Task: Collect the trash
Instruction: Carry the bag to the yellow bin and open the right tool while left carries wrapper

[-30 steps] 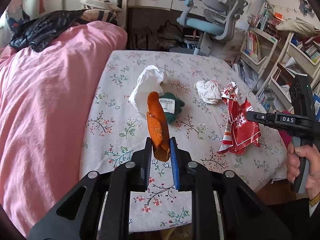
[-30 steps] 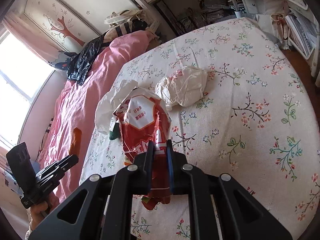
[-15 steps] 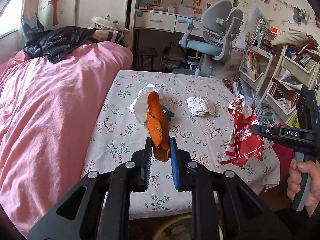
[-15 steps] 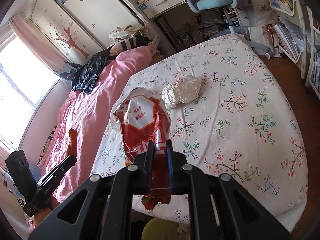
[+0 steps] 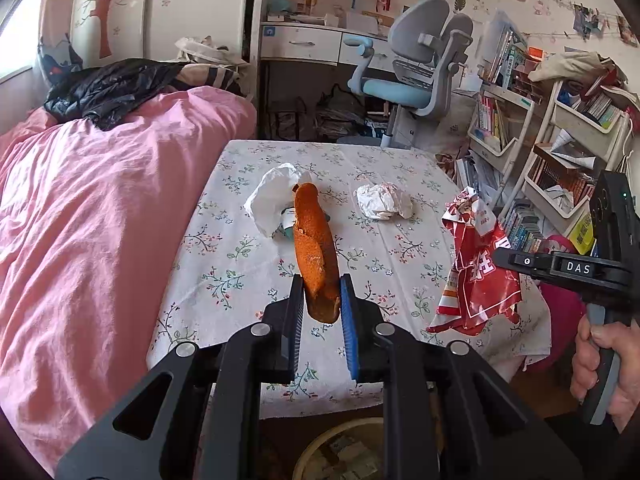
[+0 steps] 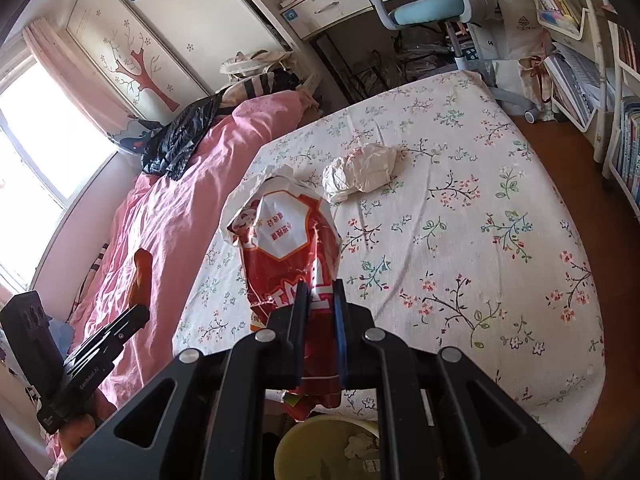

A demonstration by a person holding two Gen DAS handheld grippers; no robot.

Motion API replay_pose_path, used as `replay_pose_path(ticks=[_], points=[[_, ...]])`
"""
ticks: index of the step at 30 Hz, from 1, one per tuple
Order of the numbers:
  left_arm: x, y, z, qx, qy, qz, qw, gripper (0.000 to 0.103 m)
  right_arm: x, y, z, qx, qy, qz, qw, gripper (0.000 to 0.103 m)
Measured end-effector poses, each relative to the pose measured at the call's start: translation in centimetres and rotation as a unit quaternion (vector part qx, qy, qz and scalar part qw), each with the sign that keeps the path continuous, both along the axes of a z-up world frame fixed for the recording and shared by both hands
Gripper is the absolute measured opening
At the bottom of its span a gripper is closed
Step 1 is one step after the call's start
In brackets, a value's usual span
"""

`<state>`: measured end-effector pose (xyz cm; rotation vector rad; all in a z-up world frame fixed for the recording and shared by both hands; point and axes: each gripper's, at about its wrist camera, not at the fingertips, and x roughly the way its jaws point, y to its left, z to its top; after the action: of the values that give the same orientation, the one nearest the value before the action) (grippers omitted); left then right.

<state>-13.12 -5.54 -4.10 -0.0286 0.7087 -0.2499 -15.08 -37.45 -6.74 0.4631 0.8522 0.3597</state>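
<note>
My left gripper [image 5: 320, 292] is shut on a long orange peel [image 5: 314, 246] that sticks up from its jaws, above the near edge of the floral table [image 5: 224, 272]. My right gripper [image 6: 320, 292] is shut on a crumpled red-and-white snack bag [image 6: 288, 248], held in the air; the bag [image 5: 476, 276] also shows at the right of the left wrist view. A yellowish trash bin [image 6: 320, 444] with scraps inside sits on the floor just below both grippers, its rim [image 5: 320, 440] partly hidden. On the table lie a crumpled paper ball [image 5: 384, 202], a white tissue [image 5: 272, 196] and a green packet [image 5: 286, 228].
A bed with a pink quilt [image 5: 100, 220] runs along the table's left side, a black jacket [image 5: 116, 88] at its head. A grey-blue desk chair [image 5: 412, 72] stands beyond the table, and bookshelves [image 5: 560, 160] line the right. A person's hand [image 5: 600, 360] grips the right gripper's handle.
Both grippers have drawn back from the table with their loads and risen slightly. The table looks farther off, and the trash bin has come into view below.
</note>
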Motion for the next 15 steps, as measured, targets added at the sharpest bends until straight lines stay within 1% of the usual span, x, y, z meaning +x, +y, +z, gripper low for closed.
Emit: replay_pose_path(ticks=[15], points=[[-0.51,-0.75,-0.01,0.003,-0.002,-0.007,1.0,0.017,-0.42,0.35,0.02,-0.006,-0.003,0.006,1.0,0.013]])
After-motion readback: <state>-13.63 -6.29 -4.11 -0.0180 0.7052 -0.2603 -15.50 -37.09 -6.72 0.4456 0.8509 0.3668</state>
